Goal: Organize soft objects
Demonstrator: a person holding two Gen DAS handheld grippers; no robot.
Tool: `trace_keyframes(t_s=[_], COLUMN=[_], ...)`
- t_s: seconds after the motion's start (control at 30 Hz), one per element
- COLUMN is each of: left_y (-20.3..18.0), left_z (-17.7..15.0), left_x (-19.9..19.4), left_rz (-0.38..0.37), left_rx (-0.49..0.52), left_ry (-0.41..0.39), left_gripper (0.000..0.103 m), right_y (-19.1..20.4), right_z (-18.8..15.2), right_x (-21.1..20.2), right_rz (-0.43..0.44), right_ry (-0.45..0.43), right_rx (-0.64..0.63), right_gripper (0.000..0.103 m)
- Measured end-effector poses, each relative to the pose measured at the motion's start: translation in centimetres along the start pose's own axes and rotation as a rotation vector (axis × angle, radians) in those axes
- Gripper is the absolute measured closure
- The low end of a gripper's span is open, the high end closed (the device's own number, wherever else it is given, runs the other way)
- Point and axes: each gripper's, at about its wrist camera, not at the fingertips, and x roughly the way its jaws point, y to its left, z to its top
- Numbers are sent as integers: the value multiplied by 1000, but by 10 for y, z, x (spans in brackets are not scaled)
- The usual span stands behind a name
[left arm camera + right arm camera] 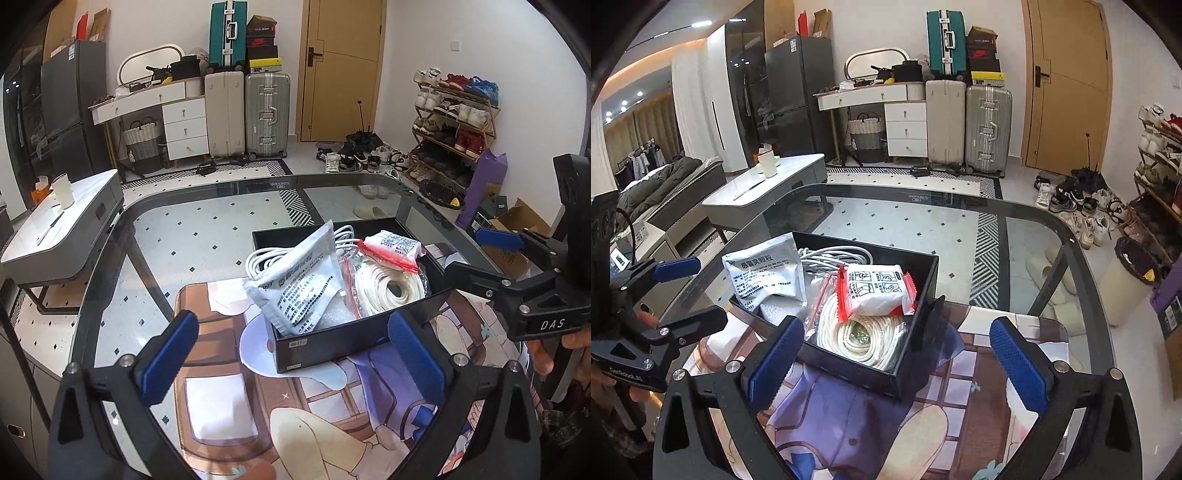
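Note:
A black open box (332, 345) (849, 363) sits on a printed cartoon mat (221, 387) (857, 424) on the glass table. Inside it a white printed sachet (295, 284) (764, 275) leans on the left. Behind the sachet lies a white cable coil (264, 258) (831, 256). A cream rope coil in a clear zip bag (388, 288) (860, 339) fills the right side, and a white packet with red edges (395, 245) (875, 288) rests on top of it. My left gripper (293, 325) (694, 293) is open before the box's near left side, holding nothing. My right gripper (897, 332) (480, 254) is open at its right corner, also holding nothing.
The glass table's rounded rim (122, 221) (1071, 236) curves around beyond the box. A low white side table with a cup (62, 192) (768, 164) stands to the left. Suitcases (266, 110), a shoe rack (454, 122) and a bin (1134, 273) stand on the floor beyond.

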Motion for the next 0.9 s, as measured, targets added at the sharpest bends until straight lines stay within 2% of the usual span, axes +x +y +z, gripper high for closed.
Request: trace_keyframes(t_s=[0.3,0.77,0.9], left_y=[10,16,15], left_z=[-17,-30,-35], left_x=[12,24,25], left_rz=[7,9,7], left_rx=[-39,-57,-63], left_ry=[-33,-76,-84], left_gripper=[0,0,0], right_y=[3,-7,-6], right_z=[-19,-35,-38], right_x=[-7,3,3], right_rz=[6,-31,-40], right_ry=[-113,-180,-190], right_rx=[-8,45,26], right_gripper=[1,1,1])
